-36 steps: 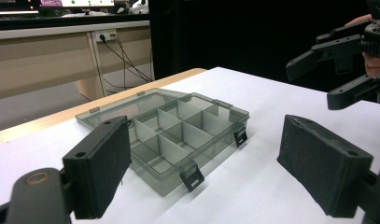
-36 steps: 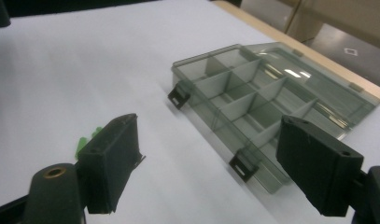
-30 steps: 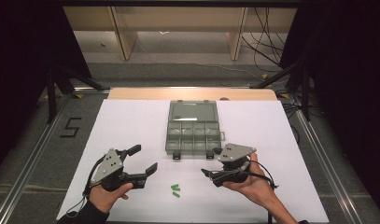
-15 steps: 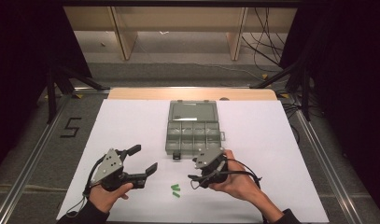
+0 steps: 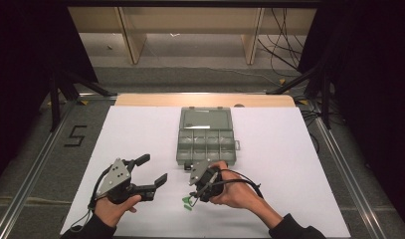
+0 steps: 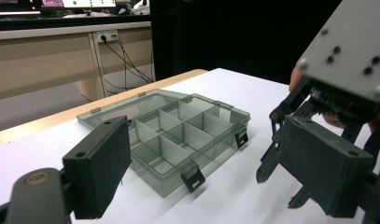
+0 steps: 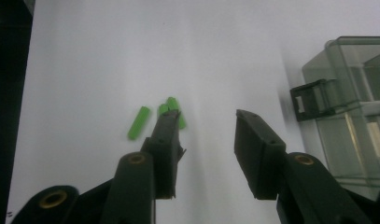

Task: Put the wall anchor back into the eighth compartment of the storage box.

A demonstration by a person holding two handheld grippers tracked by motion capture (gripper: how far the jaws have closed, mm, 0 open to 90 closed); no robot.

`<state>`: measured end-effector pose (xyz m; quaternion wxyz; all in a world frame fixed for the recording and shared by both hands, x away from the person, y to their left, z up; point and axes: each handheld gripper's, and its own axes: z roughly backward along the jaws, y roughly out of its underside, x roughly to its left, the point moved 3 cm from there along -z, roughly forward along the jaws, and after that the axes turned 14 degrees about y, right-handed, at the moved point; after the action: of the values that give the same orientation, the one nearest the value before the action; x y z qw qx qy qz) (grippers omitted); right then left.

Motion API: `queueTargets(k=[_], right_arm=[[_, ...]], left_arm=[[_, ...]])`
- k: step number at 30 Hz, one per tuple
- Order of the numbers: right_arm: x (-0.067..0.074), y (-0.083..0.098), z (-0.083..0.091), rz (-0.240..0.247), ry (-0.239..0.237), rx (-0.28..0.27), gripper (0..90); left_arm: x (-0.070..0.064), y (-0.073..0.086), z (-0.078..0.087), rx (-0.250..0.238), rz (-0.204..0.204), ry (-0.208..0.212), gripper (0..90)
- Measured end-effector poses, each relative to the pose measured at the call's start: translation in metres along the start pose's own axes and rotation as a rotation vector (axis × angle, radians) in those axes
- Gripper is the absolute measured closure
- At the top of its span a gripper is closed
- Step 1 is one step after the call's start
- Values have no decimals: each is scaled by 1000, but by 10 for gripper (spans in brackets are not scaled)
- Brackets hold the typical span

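Note:
Small green plastic pieces (image 5: 186, 202) lie on the white table near its front edge, a few of them close together (image 7: 141, 122). My right gripper (image 5: 191, 191) points down and left, just above and beside them. Its jaws have just been closing and still stand apart over bare table, with the left jaw tip overlapping one green piece (image 7: 172, 103); my right gripper (image 7: 208, 119) holds nothing. My left gripper (image 5: 151, 169) rests to the left, open and empty, and it (image 6: 211, 170) faces a clear grey organizer box (image 6: 178, 130).
The organizer box (image 5: 206, 137) sits open at the table's middle, lid laid back, several compartments showing and black latches at its front wall (image 7: 313, 100). White tabletop (image 5: 289, 164) spreads on both sides. A wooden strip (image 5: 140, 100) runs along the far edge.
The right hand has moved left and slightly down, from in front of the box toward the green pieces, and its jaws have narrowed. The left gripper has stayed put.

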<state>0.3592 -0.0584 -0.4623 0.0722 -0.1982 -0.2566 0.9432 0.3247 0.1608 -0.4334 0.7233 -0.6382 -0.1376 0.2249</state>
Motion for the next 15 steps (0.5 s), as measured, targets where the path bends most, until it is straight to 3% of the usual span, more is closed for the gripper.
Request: queueTargets(k=[15], right_arm=[[10, -10, -32, 129, -89, 127, 727]], left_arm=[[1, 0, 1, 1, -1, -7, 162]])
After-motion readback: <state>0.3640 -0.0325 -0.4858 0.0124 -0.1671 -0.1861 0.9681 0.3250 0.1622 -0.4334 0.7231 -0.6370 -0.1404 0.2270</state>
